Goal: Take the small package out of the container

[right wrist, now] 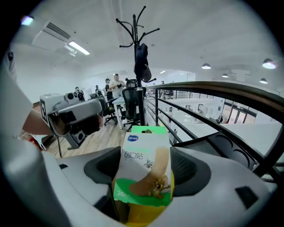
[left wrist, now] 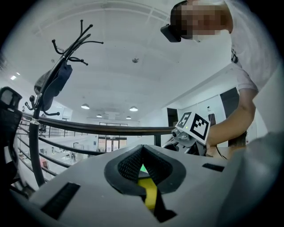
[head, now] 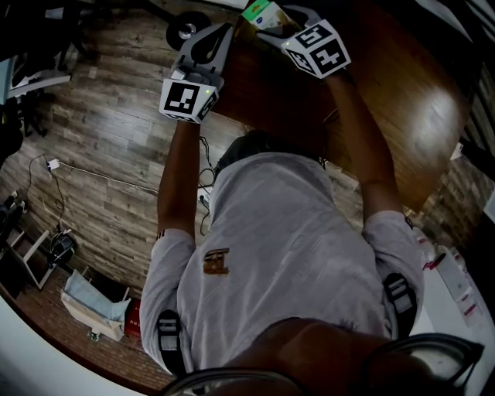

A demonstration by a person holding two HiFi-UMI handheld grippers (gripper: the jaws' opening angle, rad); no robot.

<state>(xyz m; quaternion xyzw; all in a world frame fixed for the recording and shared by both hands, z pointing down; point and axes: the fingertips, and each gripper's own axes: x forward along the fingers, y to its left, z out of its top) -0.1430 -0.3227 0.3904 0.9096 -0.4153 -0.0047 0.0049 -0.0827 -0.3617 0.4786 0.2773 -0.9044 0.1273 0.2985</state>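
Right gripper view: the right gripper (right wrist: 146, 166) clamps the package (right wrist: 143, 146) at lower centre, held in the air. The left gripper (left wrist: 142, 165) is clenched on nothing. No container shows. Removal looks done; only set-down may remain.

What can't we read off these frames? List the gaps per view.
- Container: shows in no view. In the head view the table is dark and partly behind the arms.
- Small package: cut off by the top edge in the head view. In the right gripper view its lower end is hidden by the right gripper body.
- Green sliver at the shut left gripper: too small to identify.
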